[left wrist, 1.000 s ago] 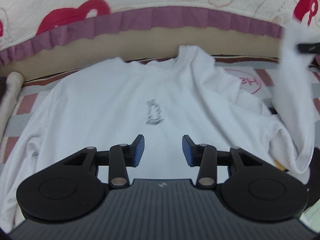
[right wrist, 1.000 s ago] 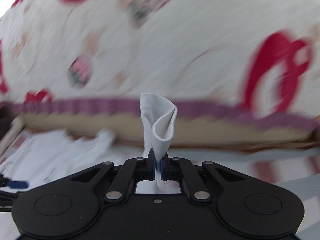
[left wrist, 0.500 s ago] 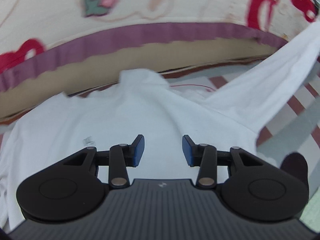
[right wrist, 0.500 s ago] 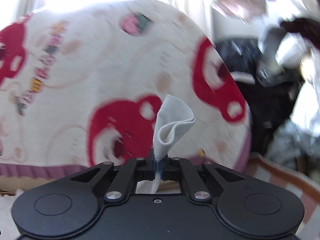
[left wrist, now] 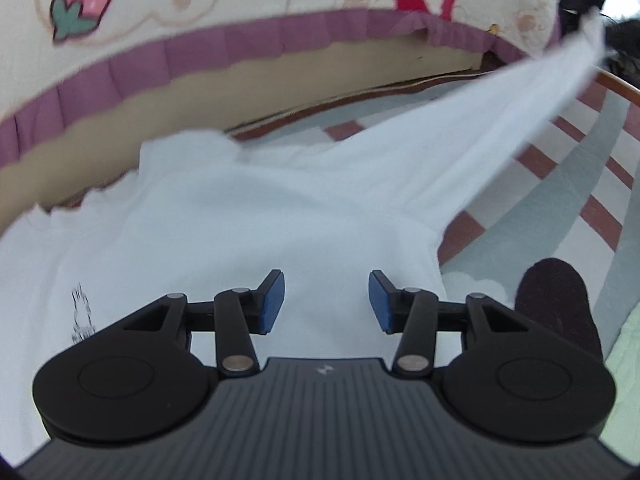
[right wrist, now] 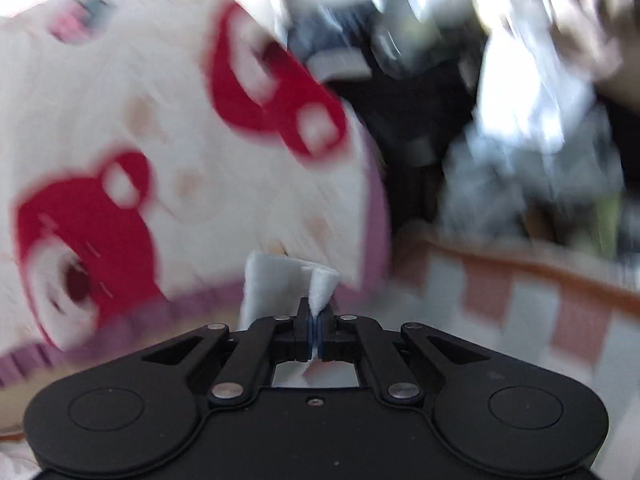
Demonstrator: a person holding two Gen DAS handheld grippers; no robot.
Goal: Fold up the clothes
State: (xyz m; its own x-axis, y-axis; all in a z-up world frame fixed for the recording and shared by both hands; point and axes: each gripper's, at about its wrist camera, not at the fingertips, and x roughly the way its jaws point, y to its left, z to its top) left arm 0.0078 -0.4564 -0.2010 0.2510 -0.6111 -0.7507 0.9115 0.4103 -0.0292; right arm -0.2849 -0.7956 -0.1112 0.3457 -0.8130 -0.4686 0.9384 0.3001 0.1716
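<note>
A white long-sleeved shirt [left wrist: 224,216] with a small dark print [left wrist: 82,316] lies spread on a checked mat. Its right sleeve [left wrist: 500,120] is stretched taut up and to the far right. My left gripper [left wrist: 326,300] is open and empty, hovering low over the shirt's body near the right armpit. My right gripper [right wrist: 315,328] is shut on the white sleeve cuff [right wrist: 288,284], which sticks up between the pads. The right wrist view is blurred by motion.
A quilt with red bears and a purple frill [left wrist: 240,40] hangs behind the shirt. The red, grey and white checked mat [left wrist: 560,200] lies to the right. A dark rounded object [left wrist: 560,304] sits at the lower right. Dark clutter [right wrist: 500,120] stands beyond the mat's edge.
My right gripper has swung right with the cuff, pulling the sleeve out straight and taut. My left gripper has moved right over the shirt; the print now lies at its left.
</note>
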